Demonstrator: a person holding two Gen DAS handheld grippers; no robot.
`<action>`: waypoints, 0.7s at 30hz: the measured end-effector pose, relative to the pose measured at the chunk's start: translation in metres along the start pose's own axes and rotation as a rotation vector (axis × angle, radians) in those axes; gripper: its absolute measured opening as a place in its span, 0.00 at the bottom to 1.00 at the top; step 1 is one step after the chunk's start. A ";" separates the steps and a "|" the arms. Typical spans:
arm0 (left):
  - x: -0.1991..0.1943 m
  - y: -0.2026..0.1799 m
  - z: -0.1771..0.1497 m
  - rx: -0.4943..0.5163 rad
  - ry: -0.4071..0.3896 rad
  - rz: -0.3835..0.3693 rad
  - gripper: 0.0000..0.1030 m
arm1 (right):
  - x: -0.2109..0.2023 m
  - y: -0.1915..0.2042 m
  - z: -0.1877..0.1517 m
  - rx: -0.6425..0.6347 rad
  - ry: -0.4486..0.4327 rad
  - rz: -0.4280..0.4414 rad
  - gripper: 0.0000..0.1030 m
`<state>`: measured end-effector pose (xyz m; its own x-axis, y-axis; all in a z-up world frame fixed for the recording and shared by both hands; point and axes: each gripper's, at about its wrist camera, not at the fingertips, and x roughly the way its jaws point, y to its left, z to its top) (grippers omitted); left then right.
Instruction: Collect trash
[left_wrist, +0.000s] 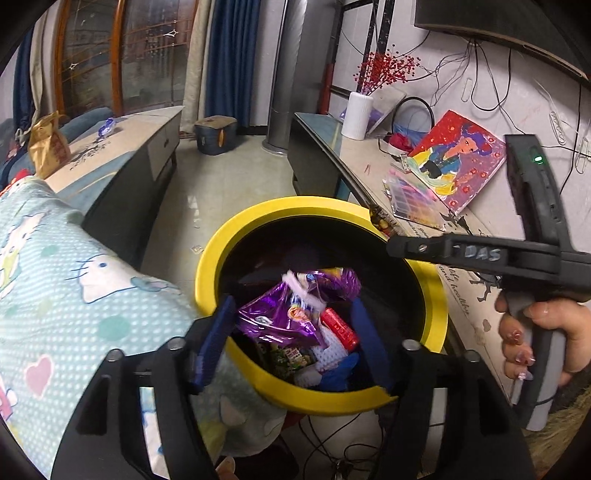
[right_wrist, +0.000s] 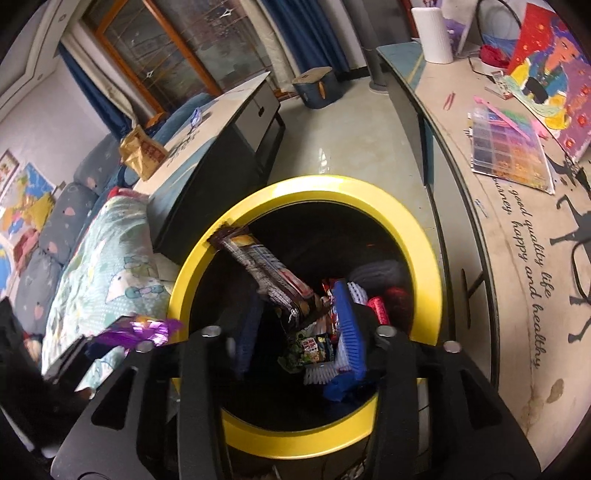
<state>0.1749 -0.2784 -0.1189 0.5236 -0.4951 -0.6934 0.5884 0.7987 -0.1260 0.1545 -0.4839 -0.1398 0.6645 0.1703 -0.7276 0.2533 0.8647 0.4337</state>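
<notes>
A long pale cabinet top printed with black script ran along the right side. It bore a bright painted canvas, a clear box of coloured beads and a white ribbed vase. On the left lay a pale green quilt with cartoon cats. Beyond the quilt stood a low dark table with a light top, carrying a crumpled brown paper bag.

Between the quilt and the cabinet stood the round black bin with a wide yellow rim, already holding mixed rubbish. Both tools pointed down into its mouth.

The left gripper was spread wide over the bin. A crinkled purple foil wrapper, blurred, hung between its blue pads above the rubbish. The pads did not appear to press on it, so the wrapper looked released.

The right gripper, held by a hand with decorated nails, was also parted. A long dark brown snack wrapper slanted between its fingers, which stood clear of it. The wrapper's upper end rested on the yellow rim and its lower end dipped among the trash.

Deeper in the bin lay a white and blue knitted piece, a small printed packet and a small red cylinder.
</notes>
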 end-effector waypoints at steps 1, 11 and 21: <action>0.000 0.001 0.000 -0.003 -0.007 0.000 0.80 | -0.003 0.000 0.000 0.001 -0.010 -0.005 0.44; -0.036 0.027 -0.003 -0.065 -0.077 0.055 0.93 | -0.045 0.026 -0.015 -0.094 -0.127 -0.066 0.76; -0.106 0.057 -0.017 -0.154 -0.171 0.220 0.94 | -0.089 0.094 -0.043 -0.304 -0.336 -0.079 0.90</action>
<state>0.1425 -0.1741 -0.0652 0.7320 -0.3443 -0.5879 0.3558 0.9291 -0.1010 0.0888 -0.3974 -0.0569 0.8552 -0.0207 -0.5179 0.1277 0.9768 0.1719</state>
